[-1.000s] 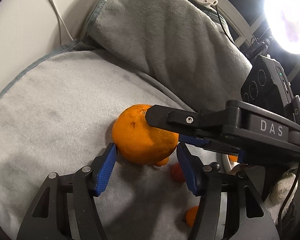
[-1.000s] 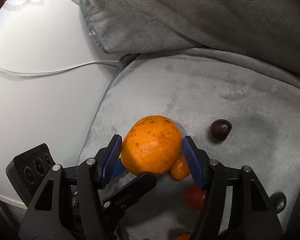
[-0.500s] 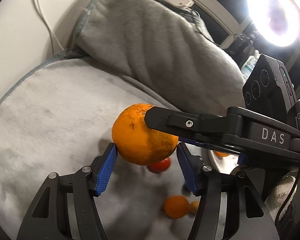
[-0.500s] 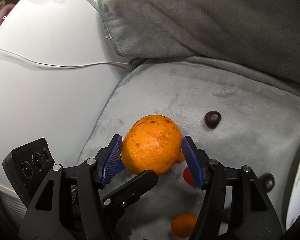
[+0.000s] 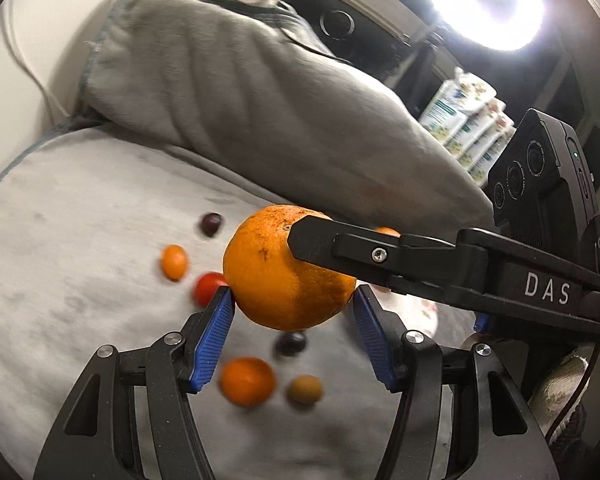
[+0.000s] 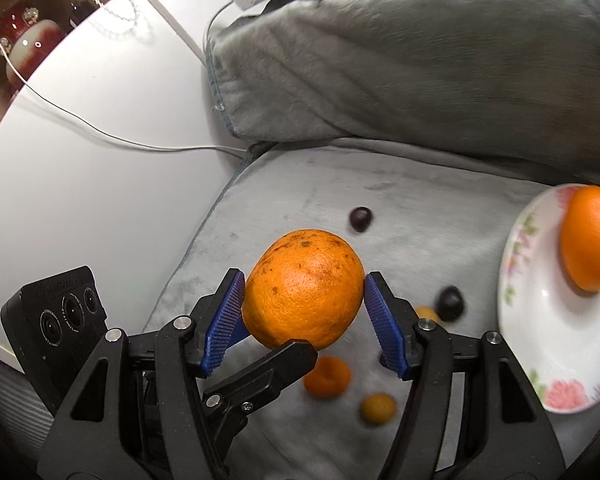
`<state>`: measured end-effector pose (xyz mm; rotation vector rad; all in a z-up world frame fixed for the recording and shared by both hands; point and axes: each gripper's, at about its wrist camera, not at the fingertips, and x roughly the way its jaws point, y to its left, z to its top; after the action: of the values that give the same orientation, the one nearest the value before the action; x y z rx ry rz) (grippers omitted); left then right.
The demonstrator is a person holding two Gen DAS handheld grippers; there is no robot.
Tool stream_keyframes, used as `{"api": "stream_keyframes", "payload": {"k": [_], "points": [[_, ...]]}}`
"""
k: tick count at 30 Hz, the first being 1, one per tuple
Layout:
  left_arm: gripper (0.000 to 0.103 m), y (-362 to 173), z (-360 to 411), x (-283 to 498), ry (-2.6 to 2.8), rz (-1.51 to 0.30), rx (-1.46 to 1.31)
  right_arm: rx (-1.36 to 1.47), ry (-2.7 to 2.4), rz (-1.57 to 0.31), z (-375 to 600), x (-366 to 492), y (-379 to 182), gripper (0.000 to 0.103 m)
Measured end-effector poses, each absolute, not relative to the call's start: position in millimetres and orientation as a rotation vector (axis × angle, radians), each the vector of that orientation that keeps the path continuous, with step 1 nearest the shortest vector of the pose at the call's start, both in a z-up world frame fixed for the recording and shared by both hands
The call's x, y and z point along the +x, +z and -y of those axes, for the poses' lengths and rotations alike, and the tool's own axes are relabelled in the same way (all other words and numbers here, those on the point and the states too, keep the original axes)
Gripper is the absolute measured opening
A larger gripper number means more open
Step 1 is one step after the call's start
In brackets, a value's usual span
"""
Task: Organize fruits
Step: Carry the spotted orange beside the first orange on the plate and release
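While lifted clear of the grey blanket (image 6: 420,184), a large orange (image 6: 304,288) is clamped between the blue pads of the right tool (image 6: 304,320); the left tool (image 5: 292,332) brackets the same orange (image 5: 284,276), though whether its pads press it cannot be told. Below the tools, small fruits are scattered on the blanket: a red tomato (image 5: 206,286), dark grapes (image 6: 359,218) and small oranges (image 5: 247,380). Right of the right tool, a floral plate (image 6: 540,344) is seen holding a second orange (image 6: 590,236).
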<state>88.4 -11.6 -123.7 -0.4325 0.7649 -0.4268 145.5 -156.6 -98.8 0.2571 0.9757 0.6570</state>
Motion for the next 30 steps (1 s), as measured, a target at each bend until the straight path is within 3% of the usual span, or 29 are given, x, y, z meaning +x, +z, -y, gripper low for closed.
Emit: {"api": "stream_keyframes", "payload": {"k": [30], "points": [[0.060, -130.4, 150.7, 87.9, -0.664, -0.872, -0.292, 0.439, 0.437, -0.928, 329.7, 105.3, -120.7, 0.065]]}}
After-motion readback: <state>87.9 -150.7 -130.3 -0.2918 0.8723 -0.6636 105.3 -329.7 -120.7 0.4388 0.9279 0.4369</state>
